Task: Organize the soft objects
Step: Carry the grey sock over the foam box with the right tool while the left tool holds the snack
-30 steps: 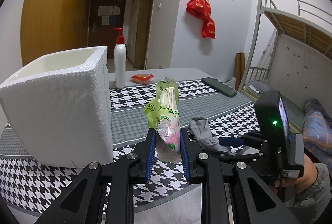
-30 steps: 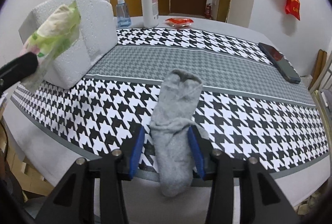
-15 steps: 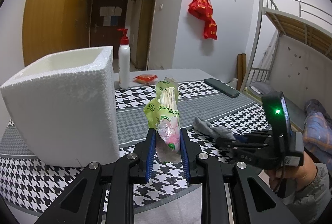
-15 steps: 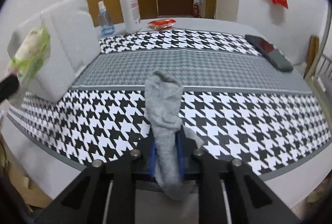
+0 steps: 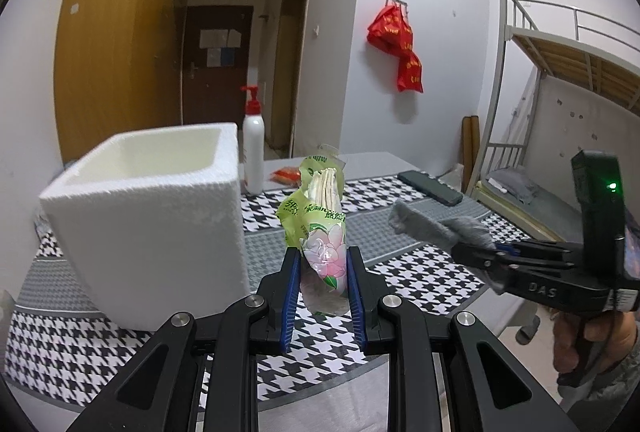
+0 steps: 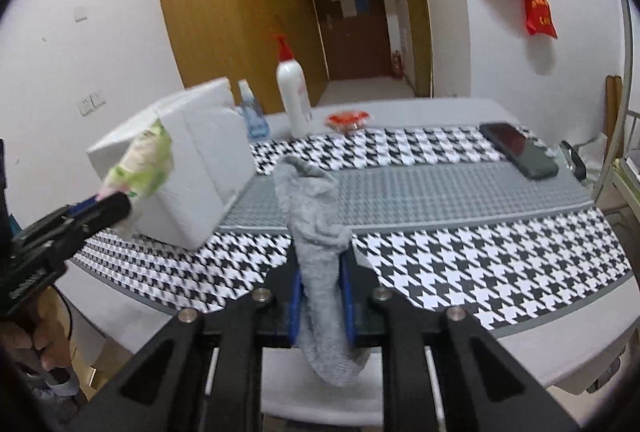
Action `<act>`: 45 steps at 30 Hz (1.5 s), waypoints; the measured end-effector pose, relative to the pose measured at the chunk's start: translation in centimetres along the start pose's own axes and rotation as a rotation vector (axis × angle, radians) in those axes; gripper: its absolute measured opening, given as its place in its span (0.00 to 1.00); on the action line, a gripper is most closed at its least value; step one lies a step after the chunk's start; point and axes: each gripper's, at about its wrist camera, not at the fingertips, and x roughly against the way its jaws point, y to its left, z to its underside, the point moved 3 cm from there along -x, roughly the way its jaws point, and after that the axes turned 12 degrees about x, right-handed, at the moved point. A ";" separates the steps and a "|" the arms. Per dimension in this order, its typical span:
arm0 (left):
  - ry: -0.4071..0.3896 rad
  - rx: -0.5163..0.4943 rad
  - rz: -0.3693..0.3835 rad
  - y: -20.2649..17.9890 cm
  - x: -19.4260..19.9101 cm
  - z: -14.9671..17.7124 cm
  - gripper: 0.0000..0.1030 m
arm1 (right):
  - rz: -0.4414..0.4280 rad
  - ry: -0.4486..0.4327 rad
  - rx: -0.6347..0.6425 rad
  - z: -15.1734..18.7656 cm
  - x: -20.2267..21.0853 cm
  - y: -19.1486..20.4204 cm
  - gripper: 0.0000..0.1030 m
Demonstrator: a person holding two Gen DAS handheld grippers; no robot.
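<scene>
My left gripper (image 5: 322,272) is shut on a green tissue pack (image 5: 320,224) with a pink flower print, held upright in the air just right of the white foam box (image 5: 152,216). The pack also shows in the right wrist view (image 6: 140,164), in front of the box (image 6: 200,160). My right gripper (image 6: 320,292) is shut on a grey sock (image 6: 316,224), lifted off the houndstooth table cloth (image 6: 480,244). The sock (image 5: 432,228) hangs in the air right of the pack in the left wrist view.
A white pump bottle (image 6: 294,100), a small blue spray bottle (image 6: 250,112), a red snack packet (image 6: 347,120) and a dark phone (image 6: 518,150) lie at the back of the table. A bunk bed (image 5: 560,80) stands to the right.
My right gripper shut on the grey sock and lifted it off the table. My left gripper rose with the tissue pack, staying beside the foam box.
</scene>
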 end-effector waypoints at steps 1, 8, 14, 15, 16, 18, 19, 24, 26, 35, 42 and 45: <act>-0.005 -0.001 -0.003 0.0 0.3 -0.1 0.23 | 0.001 -0.009 0.005 -0.2 0.5 0.2 0.20; -0.043 -0.011 -0.032 0.3 2.3 -0.5 0.23 | -0.015 -0.069 0.028 -0.9 2.6 1.8 0.20; -0.078 -0.009 -0.059 0.9 3.9 -1.0 0.23 | -0.029 -0.104 0.054 -1.4 3.6 2.9 0.20; -0.084 -0.007 -0.064 1.0 4.1 -1.1 0.23 | -0.031 -0.109 0.054 -1.5 3.7 3.0 0.20; -0.088 -0.007 -0.068 1.0 4.3 -1.1 0.23 | -0.035 -0.114 0.056 -1.5 3.8 3.1 0.20; -0.098 -0.007 -0.075 1.2 4.7 -1.4 0.23 | -0.041 -0.126 0.063 -1.7 4.1 3.5 0.20; -0.103 -0.006 -0.079 1.4 4.9 -1.4 0.23 | -0.045 -0.131 0.067 -1.8 4.2 3.6 0.20; -0.129 0.000 -0.097 2.3 5.8 -1.8 0.23 | -0.053 -0.149 0.081 -2.4 4.3 4.4 0.20; -0.137 0.002 -0.107 2.6 6.1 -2.0 0.23 | -0.059 -0.155 0.088 -2.7 4.4 4.7 0.20; -0.158 0.017 -0.154 4.4 7.3 -2.5 0.23 | -0.100 -0.186 0.112 -3.9 4.1 6.7 0.20; -0.180 0.040 -0.194 5.7 8.1 -2.8 0.23 | -0.129 -0.196 0.136 -5.1 3.6 7.8 0.20; -0.187 0.050 -0.214 6.5 8.5 -2.7 0.23 | -0.142 -0.198 0.151 -5.6 3.1 8.3 0.20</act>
